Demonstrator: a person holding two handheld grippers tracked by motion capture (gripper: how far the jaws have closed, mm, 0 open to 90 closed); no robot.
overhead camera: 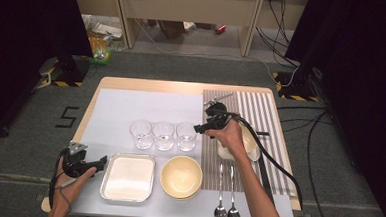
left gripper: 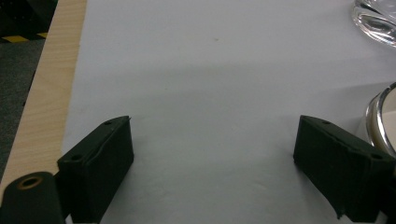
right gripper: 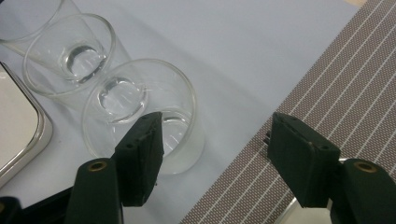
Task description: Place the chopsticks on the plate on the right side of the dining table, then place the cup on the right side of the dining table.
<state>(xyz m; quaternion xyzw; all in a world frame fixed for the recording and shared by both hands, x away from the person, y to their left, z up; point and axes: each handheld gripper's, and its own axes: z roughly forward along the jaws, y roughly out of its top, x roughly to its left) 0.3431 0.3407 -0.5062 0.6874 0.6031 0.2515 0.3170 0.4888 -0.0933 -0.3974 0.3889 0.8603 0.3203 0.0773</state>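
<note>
Three clear glasses stand in a row mid-table: left (overhead camera: 142, 134), middle (overhead camera: 163, 135) and right (overhead camera: 186, 135). My right gripper (overhead camera: 199, 129) hovers just right of the right glass, pointing left, at the edge of the striped placemat (overhead camera: 256, 112). In the right gripper view this gripper (right gripper: 215, 128) is open, its left jaw over the near rim of the nearest glass (right gripper: 140, 107), with bare mat in the gap. My left gripper (overhead camera: 99, 161) rests at the front left beside the metal tray (overhead camera: 127, 177). It stands open (left gripper: 215, 135) over the white mat, holding nothing.
A yellow bowl (overhead camera: 181, 176) sits right of the tray. Two spoons (overhead camera: 226, 210) lie on the placemat's front end. A white dish (overhead camera: 249, 141) lies under my right hand. The tray's rim (left gripper: 378, 121) and a glass (left gripper: 376, 18) edge the left gripper view.
</note>
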